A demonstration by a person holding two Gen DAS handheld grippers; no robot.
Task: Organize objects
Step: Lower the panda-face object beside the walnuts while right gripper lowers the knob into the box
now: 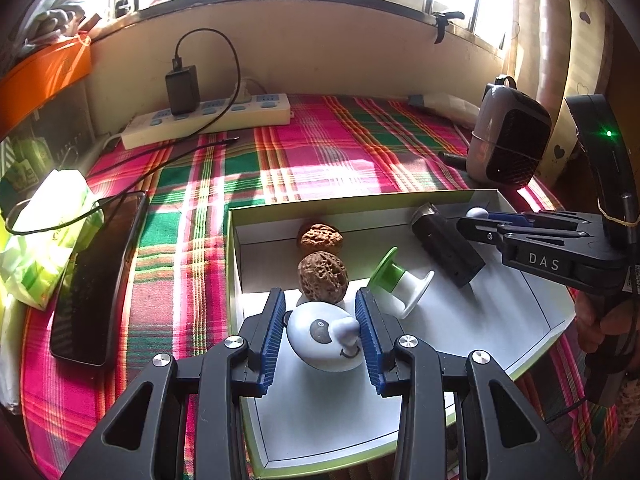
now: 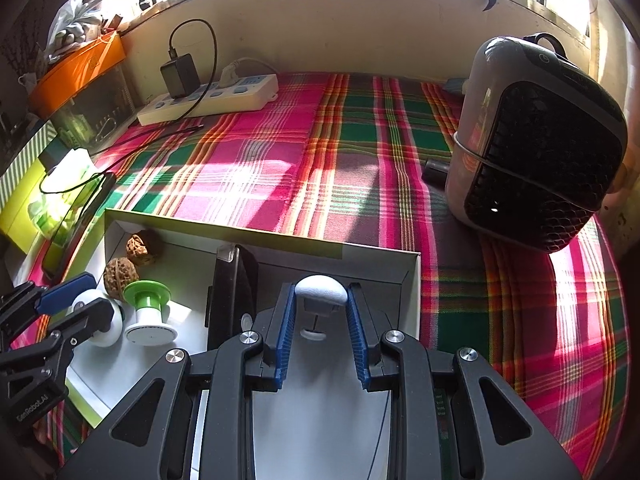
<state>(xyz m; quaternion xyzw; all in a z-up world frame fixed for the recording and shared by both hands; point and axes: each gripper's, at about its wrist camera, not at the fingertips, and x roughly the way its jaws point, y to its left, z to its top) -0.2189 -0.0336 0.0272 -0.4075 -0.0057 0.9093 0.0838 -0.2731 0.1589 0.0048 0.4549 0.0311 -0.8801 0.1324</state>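
- Gripping a white panda-faced toy (image 1: 324, 336) between its blue pads, the left tool (image 1: 320, 332) holds it low inside the shallow white box (image 1: 532, 308), probably so that it can be set down on the floor of the box and not dropped.
- Clenched on a small white dome-topped piece (image 2: 321, 290), the right tool (image 2: 321, 316) reaches down into the right end of the same box; the narrow jaw gap suits so small a piece, and both held things sit between the pads, not loose.
- Just beyond the panda toy lie two walnuts (image 1: 323, 282), one behind the other along the left wall of the box, where the wall would keep round things from rolling.
- Beside them a green-and-white spool (image 1: 400, 284) lies on its side, and a black block (image 1: 446, 250) rests at a slant toward the far wall; the middle floor is bare, so there is room for both held pieces.
- On the plaid-covered desk (image 1: 320, 148) left of the box lies a dark phone (image 1: 100, 276) with a cable, next to a green-and-white packet (image 1: 44, 236).
- Farther back, a white power strip (image 1: 208, 120) with a black charger sits against the wall, and a grey fan-like appliance (image 2: 536, 144) stands at the far right; these look well apart from the sorting.
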